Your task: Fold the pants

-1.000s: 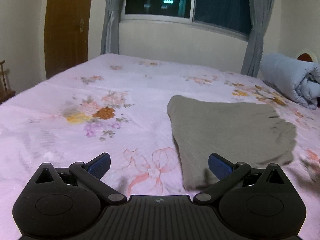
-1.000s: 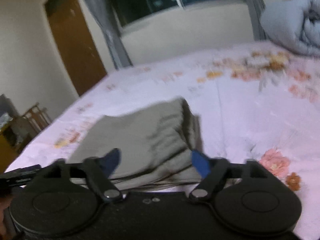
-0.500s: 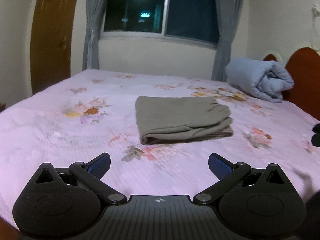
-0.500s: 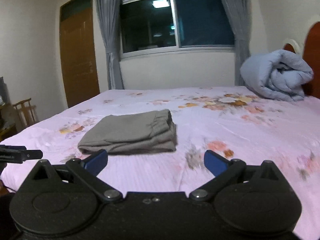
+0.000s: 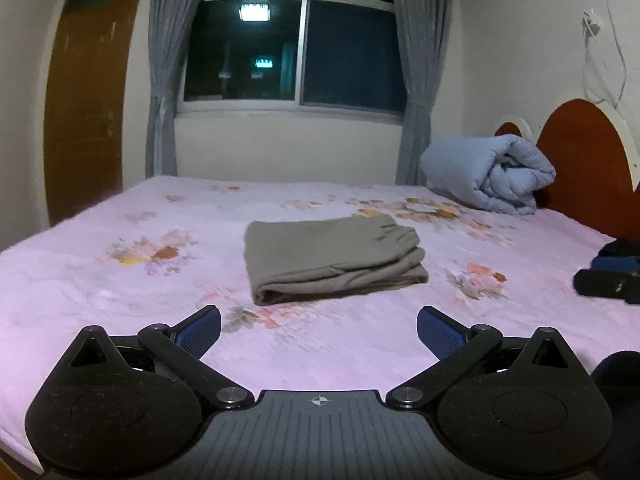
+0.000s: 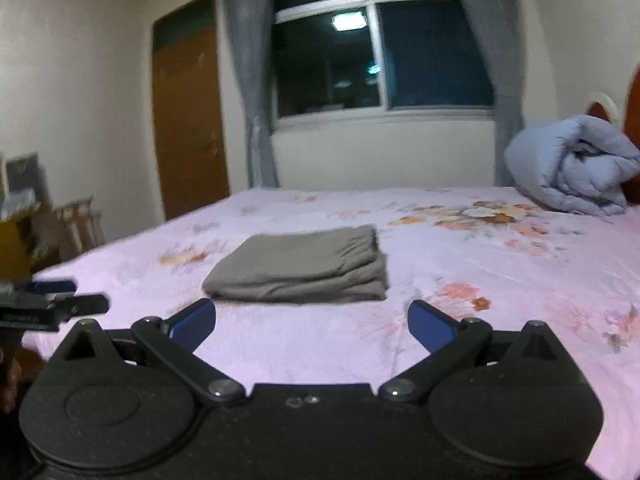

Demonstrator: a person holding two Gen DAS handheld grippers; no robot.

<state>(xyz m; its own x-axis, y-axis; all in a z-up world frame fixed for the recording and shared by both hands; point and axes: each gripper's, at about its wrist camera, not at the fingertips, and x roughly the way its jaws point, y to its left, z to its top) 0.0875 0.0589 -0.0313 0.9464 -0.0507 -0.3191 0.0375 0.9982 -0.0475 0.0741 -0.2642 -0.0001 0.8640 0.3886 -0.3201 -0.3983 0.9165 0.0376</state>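
Note:
The grey-brown pants [image 5: 332, 258] lie folded in a flat stack in the middle of the pink floral bed [image 5: 120, 300]. They also show in the right wrist view [image 6: 304, 266]. My left gripper [image 5: 319, 328] is open and empty, held back from the pants near the bed's front edge. My right gripper [image 6: 311, 322] is open and empty, also back from the pants. The right gripper's tip shows at the right edge of the left wrist view [image 5: 608, 276]. The left gripper's tip shows at the left of the right wrist view [image 6: 52, 300].
A rolled light-blue quilt [image 5: 488, 178] lies at the far right by the red-brown headboard [image 5: 580, 152]. A window with grey curtains [image 5: 296, 48] is behind the bed. A brown door [image 5: 86, 116] stands at the left, with a chair [image 6: 76, 224] near it.
Both grippers have drawn back from the folded pants and levelled out, so the pants look smaller and farther. The pants have not moved in the last half second.

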